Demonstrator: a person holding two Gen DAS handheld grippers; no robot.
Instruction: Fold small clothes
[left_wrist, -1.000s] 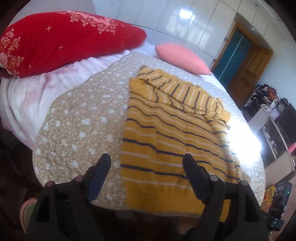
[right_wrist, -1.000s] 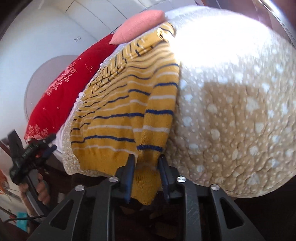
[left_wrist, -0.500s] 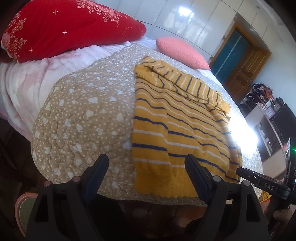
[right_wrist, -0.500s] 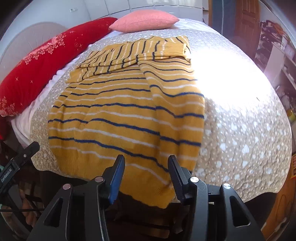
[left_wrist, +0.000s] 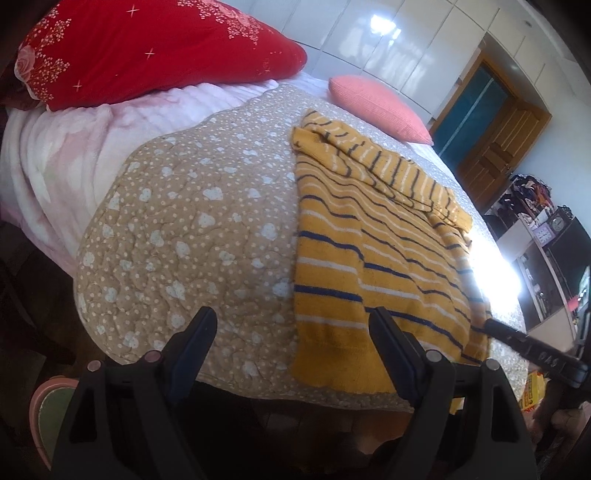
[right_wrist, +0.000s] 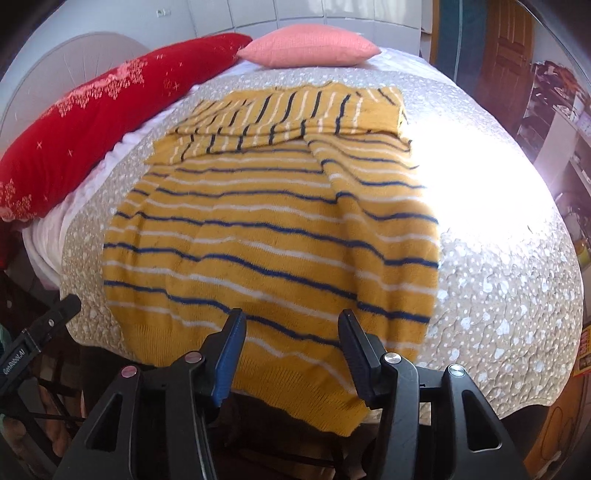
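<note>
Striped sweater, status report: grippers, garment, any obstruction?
Left gripper open, empty. Right gripper opening, fingers clear of cloth. Yellow striped sweater flat on quilt, sleeves folded across top, hem overhanging. Nothing in the way.

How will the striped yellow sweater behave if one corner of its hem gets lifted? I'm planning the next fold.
The sweater is a soft knit, so it will probably sag and drape rather than hold shape. Its hem already droops over the quilt edge. The textured quilt likely grips it, so it may drag and bunch.
</note>
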